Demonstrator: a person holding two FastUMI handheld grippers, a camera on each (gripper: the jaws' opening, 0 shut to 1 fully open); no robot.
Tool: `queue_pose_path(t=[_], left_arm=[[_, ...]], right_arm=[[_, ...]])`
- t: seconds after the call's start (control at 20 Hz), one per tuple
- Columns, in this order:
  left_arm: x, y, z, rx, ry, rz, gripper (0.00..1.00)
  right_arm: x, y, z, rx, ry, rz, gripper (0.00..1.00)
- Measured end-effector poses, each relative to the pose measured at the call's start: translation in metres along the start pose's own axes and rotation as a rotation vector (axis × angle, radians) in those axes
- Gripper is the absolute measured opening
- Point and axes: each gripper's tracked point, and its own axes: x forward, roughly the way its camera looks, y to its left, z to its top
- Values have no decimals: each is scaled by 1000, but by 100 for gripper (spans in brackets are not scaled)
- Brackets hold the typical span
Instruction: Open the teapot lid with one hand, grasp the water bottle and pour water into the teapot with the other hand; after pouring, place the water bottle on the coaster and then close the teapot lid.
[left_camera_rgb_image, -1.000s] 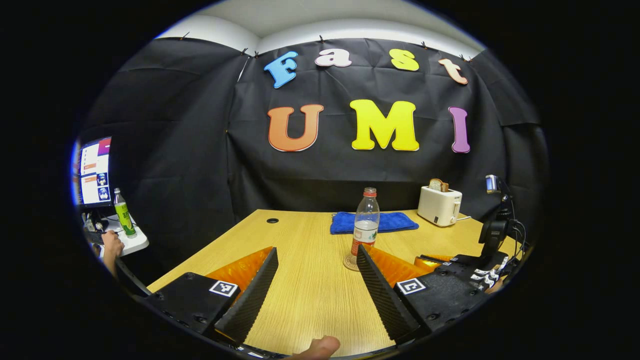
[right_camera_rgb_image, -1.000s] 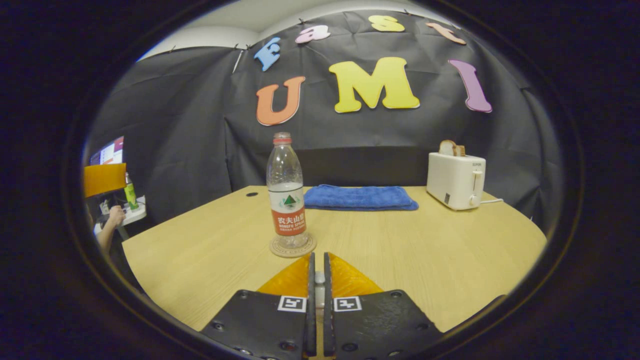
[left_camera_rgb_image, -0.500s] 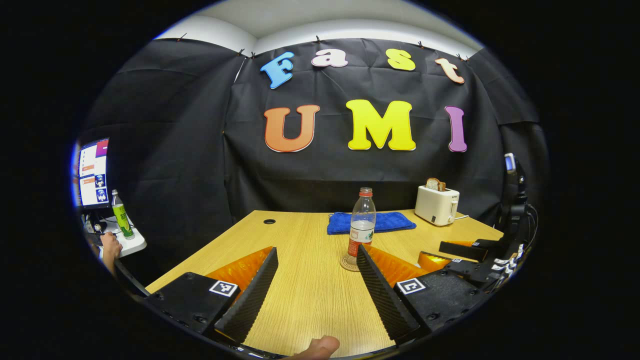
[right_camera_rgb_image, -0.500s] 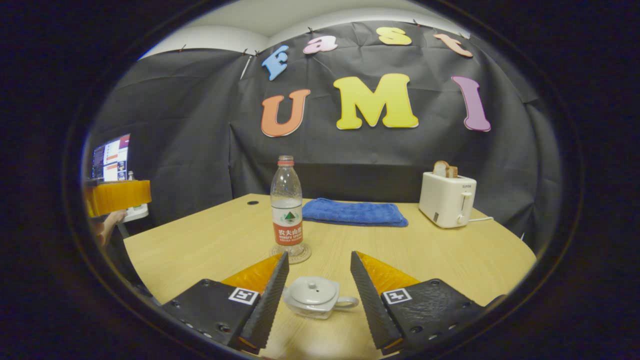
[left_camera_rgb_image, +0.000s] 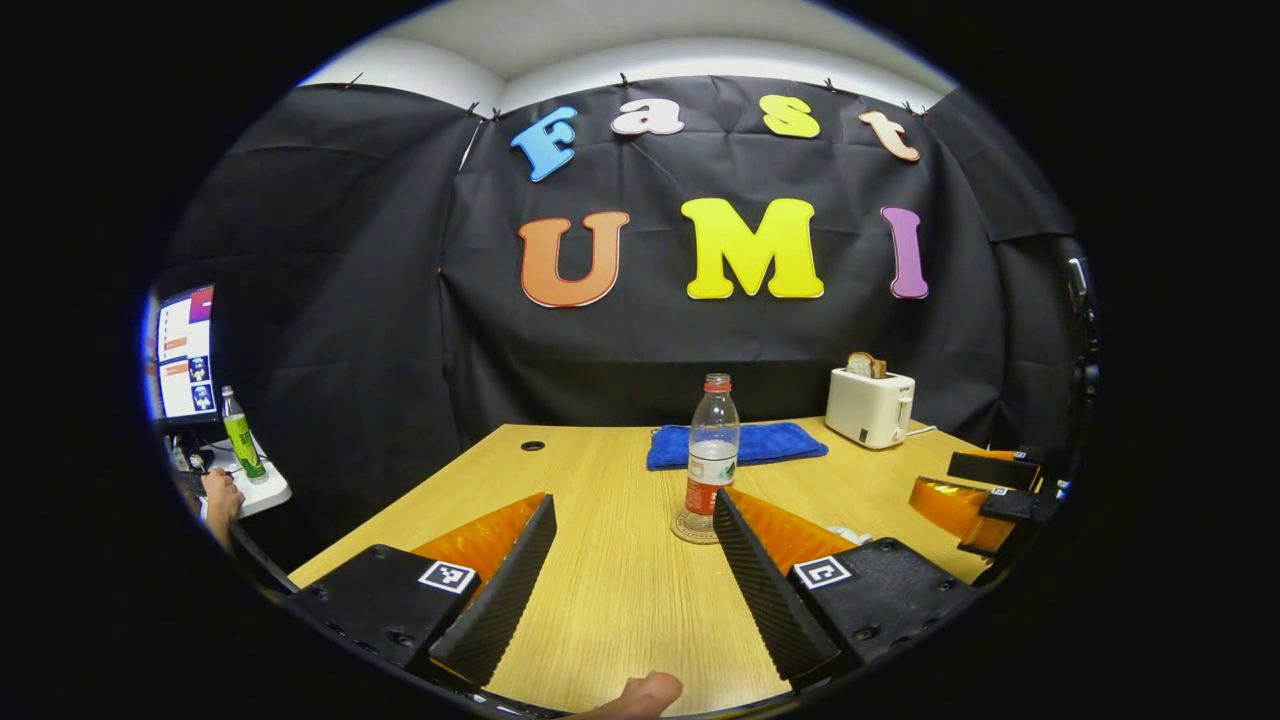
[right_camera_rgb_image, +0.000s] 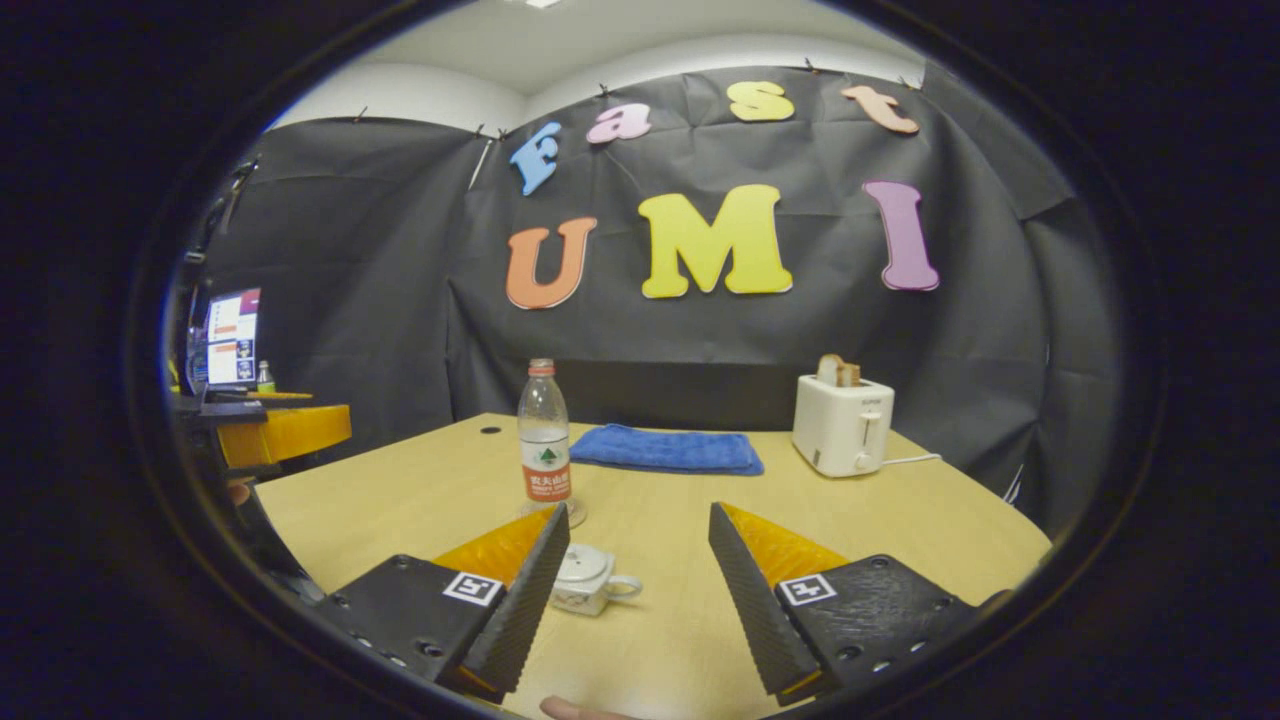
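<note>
A: Item one, right gripper (right_camera_rgb_image: 638, 585). Change since the earlier frames?
B: A second ago its fingers were pressed together; now they stand spread wide with nothing between them, raised above the surface (right_camera_rgb_image: 900, 520). It has drawn back, so the teapot looks smaller and sits by its left finger.
A: Item two, teapot (right_camera_rgb_image: 585, 578).
B: Small, squat, pale glazed ware, lid on with a round knob, loop handle to the view's right. It stands on the surface, in front of the bottle.
A: Item three, water bottle (right_camera_rgb_image: 545, 440).
B: Clear ribbed plastic, red cap, red and white label band. Upright on a round coaster (left_camera_rgb_image: 692, 527), in the same place as before, well short of the cloth.
A: Item four, left gripper (left_camera_rgb_image: 632, 570).
B: Fingers apart, holding nothing, ridged inner faces, much as a second ago. In its view the other gripper has slid towards the right edge.
A: Remainder?
B: Surface: light wood grain, a round cable hole (left_camera_rgb_image: 533, 446) at the back. Blue folded towel (right_camera_rgb_image: 668, 449), soft pile. White boxy toaster (right_camera_rgb_image: 842, 424) with bread in its slot. A green bottle (left_camera_rgb_image: 238, 434) and a monitor (left_camera_rgb_image: 184, 356) at far left.
</note>
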Motion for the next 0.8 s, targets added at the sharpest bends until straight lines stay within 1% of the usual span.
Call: queue_pose_path(t=[0.15, 0.2, 0.25, 0.35, 0.45, 0.55, 0.65, 0.7, 0.75, 0.8], left_arm=[[-4, -9, 0, 16, 0, 4, 99], [-6, -13, 2, 24, 0, 4, 99], [-9, -18, 4, 25, -6, 2, 99], [-15, -25, 11, 20, -24, 1, 99], [-20, -29, 14, 13, -33, 10, 99], [-25, -41, 15, 7, -39, -11, 99], [-31, -46, 13, 7, -35, -22, 99], [-33, -45, 14, 7, -37, -21, 99], [-35, -47, 15, 11, -38, -24, 99], [-36, -48, 16, 16, -41, -26, 99]], right_arm=[[-24, -22, 17, -1, -31, -33, 86], [-33, -28, 24, -11, -46, -42, 88], [-42, -39, 32, -22, -62, -70, 90], [-60, -64, 42, -34, -79, -151, 94], [-75, -87, 41, -30, -62, -242, 95], [-87, -102, 37, -12, -33, -300, 96], [-94, -107, 36, 11, -26, -302, 95], [-96, -105, 37, 17, -26, -290, 95], [-97, -103, 39, 19, -37, -272, 96], [-99, -103, 42, 22, -44, -265, 95]])
